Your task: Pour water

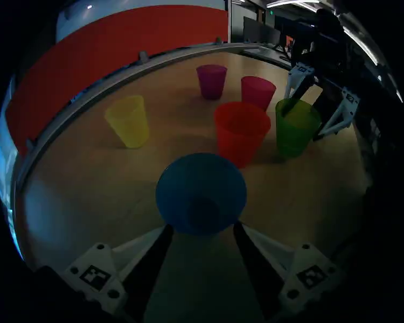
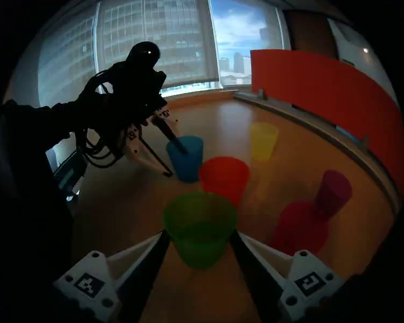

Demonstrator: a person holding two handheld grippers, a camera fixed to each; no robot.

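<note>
Wooden bench (image 1: 94, 183), two tools: left tool (image 1: 203, 229) clamped on blue cup (image 1: 201, 188), right tool (image 2: 201, 234) clamped on green cup (image 2: 200, 220), both upright near red cup (image 1: 241, 132); six translucent tapered cups total, one per colour, plus yellow cup (image 1: 129, 121), pink cup (image 1: 257, 91), purple cup (image 1: 211, 81).

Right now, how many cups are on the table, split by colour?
blue cup: 1
green cup: 1
red cup: 1
yellow cup: 1
purple cup: 1
pink cup: 1
Total: 6 cups
</note>
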